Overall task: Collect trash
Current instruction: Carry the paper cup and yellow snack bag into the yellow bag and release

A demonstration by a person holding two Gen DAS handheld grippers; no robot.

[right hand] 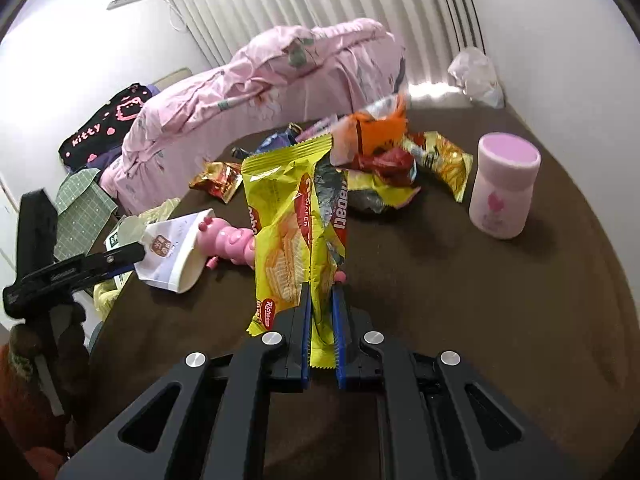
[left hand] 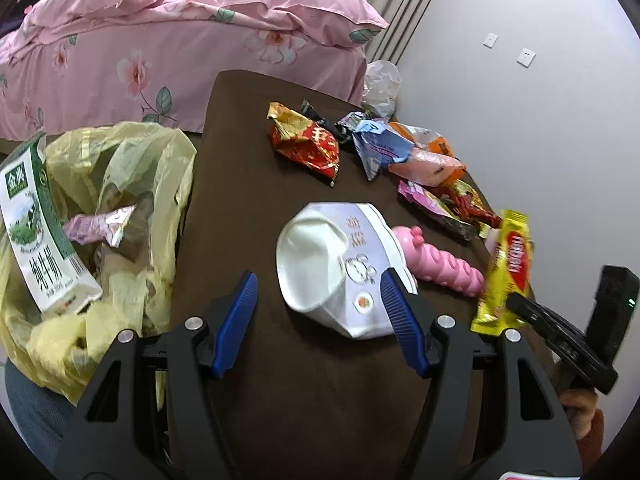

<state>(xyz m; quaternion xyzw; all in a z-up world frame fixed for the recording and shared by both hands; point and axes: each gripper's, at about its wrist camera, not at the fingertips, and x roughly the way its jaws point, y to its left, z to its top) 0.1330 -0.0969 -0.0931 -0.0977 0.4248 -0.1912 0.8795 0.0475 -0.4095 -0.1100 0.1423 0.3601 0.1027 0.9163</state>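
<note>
the right tool (right hand: 321,300) is gripping the yellow wafer wrapper (right hand: 294,216) upright by its lower end above the counter (right hand: 500,300), while the yellow trash bag (left hand: 120,184) is waiting off at ten o'clock of the open left tool (left hand: 318,280) (the nearer one, straddling the white cup (left hand: 320,264)).

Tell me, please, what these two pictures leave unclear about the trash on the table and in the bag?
- Yellow bag: its deeper contents are hidden by its own folds and the milk carton, left wrist view.
- Pink toy: its far end is covered by the yellow wafer wrapper held in the right gripper, right wrist view.
- Wrapper pile: pieces overlap, so no count is possible.
- White paper cup: its print is too small to read.
</note>
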